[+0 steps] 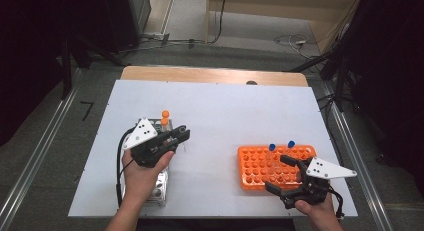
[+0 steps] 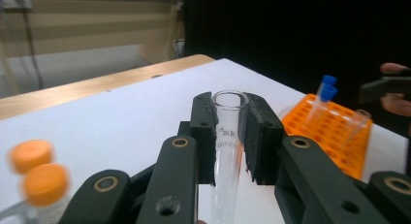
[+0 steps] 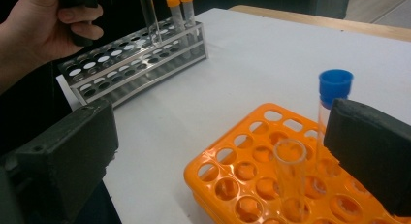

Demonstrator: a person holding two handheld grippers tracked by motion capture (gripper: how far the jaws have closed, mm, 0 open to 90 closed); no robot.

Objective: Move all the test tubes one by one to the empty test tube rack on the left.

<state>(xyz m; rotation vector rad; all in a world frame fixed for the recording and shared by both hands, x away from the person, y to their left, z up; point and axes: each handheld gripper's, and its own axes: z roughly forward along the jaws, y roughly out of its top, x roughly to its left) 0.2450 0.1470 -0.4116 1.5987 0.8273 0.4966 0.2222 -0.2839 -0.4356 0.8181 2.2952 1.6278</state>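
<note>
My left gripper [image 2: 228, 115] is shut on an uncapped clear glass tube [image 2: 227, 136], which stands upright between the pads. In the high view the left gripper [image 1: 181, 134] hovers just right of a metal rack [image 1: 161, 183]. My right gripper [image 1: 278, 173] stands wide open over the near right part of an orange rack [image 1: 255, 166]. In the right gripper view its pads [image 3: 68, 156] flank an uncapped clear tube [image 3: 290, 170] that stands in the orange rack [image 3: 232, 185], with no contact. Beside it stands a blue-capped tube [image 3: 334, 88].
Two orange-capped tubes [image 1: 165, 117] stand at the far end of the metal rack [image 3: 135, 59]. Two blue-capped tubes [image 1: 281, 146] stand along the orange rack's far edge. A white sheet [image 1: 220, 106] covers the table, with bare room between the racks.
</note>
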